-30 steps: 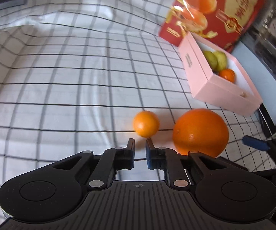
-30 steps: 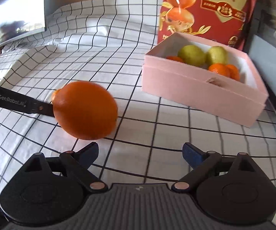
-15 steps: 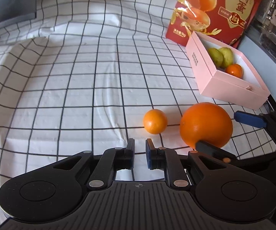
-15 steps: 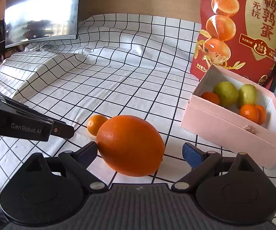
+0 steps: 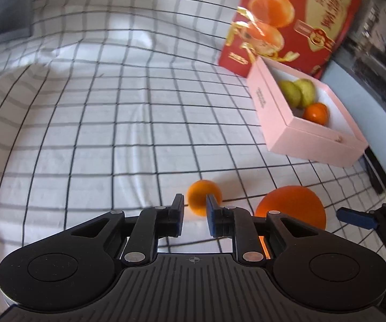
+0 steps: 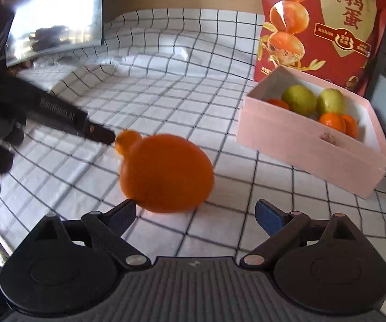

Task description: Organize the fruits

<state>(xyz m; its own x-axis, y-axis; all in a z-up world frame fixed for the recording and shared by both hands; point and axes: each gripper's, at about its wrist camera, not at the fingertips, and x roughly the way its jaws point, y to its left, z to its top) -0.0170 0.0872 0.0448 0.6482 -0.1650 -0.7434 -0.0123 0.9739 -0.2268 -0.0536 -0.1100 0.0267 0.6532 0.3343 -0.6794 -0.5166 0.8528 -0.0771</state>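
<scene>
Two loose fruits lie on the checked cloth (image 5: 91,139) over the tabletop: one small mandarin (image 5: 202,194) and one big orange (image 6: 166,173), just beside each other. The left tongs (image 5: 195,216) have just been opening to a narrow gap, nothing between the pads, the mandarin just ahead. The right tongs (image 6: 195,213) stand spread wide, the orange just before them, unheld. One pink box (image 6: 311,145) holds two green fruits (image 6: 299,99) and three small oranges (image 6: 332,122). One red bag (image 6: 324,24) stands behind it.
</scene>
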